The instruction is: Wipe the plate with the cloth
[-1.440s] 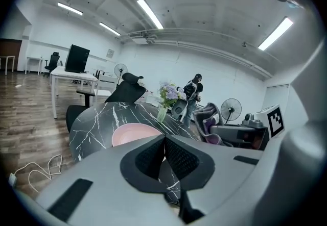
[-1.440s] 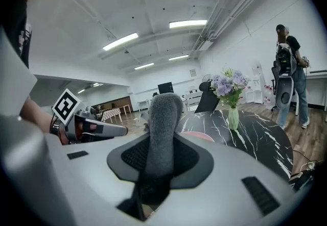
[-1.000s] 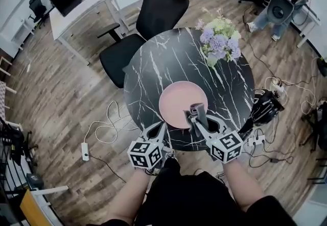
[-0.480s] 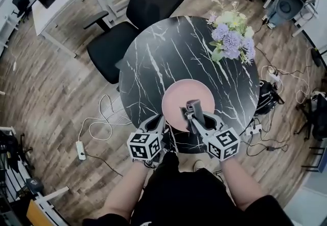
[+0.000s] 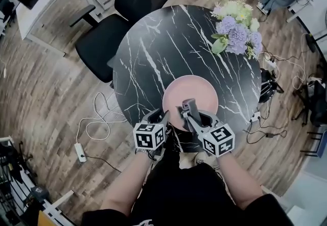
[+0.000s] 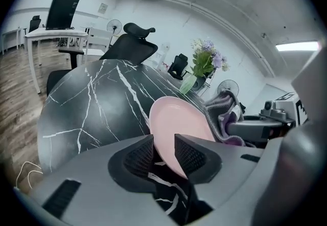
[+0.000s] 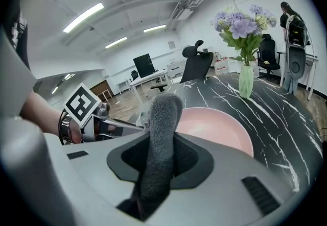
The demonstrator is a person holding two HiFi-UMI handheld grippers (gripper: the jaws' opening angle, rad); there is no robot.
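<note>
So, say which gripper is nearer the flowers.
Right. The right gripper, clamping the cloth, hangs over the plate, toward the flowers; the left gripper, jaws just opened around the plate's rim, is farther.

No word, number or brand can be read anywhere; the only printed signs are black-and-white square markers [image 5: 148, 137] borne by the left gripper [image 5: 160, 115] and the right gripper [image 5: 187, 109].

Left tongs [image 6: 163, 141] opening round plate [image 6: 179, 118], right [image 7: 161, 141] clamping cloth [image 7: 164, 110].

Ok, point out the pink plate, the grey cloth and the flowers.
pink plate [image 5: 191, 87], head view, bare middle.
grey cloth [image 7: 159, 141], right gripper view, fold between the jaws.
flowers [image 5: 239, 33], head view, purple blooms.
</note>
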